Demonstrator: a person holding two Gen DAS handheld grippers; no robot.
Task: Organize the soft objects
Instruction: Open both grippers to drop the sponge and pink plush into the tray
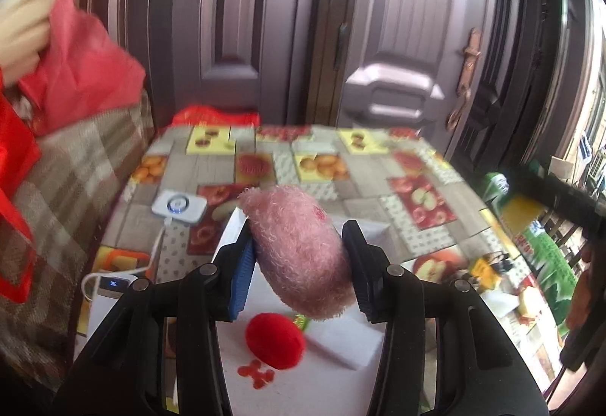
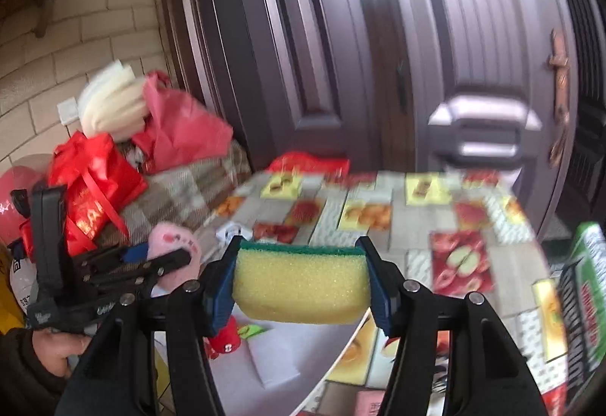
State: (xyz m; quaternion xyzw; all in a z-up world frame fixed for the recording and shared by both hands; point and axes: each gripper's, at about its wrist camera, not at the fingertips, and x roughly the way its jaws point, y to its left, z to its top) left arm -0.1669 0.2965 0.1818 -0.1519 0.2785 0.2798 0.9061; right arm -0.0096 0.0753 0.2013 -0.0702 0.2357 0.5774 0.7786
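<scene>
Pink, fuzzy plush toy (image 1: 299, 249) sits pinched between the fingers of the left gripper (image 1: 299, 264), lifted above the tabletop (image 1: 363, 170) over a red plush (image 1: 274, 340) lying on a white sheet (image 1: 341, 344). Further right, the right gripper (image 2: 301, 279) clamps a yellow sponge (image 2: 301, 287), green scrub face up, slightly squeezed. Carry step in hand, I judge; next each needs a drop spot, then release.

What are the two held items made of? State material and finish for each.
Pink plush toy, in the left tongs: seemingly synthetic fleece, going by its curly, fuzzy matte pile. Its filling is not visible.

Sponge, in the right tongs: yellow open-cell foam, porous and matte, with a thin green layer on top, probably a fibrous scouring pad.
</scene>
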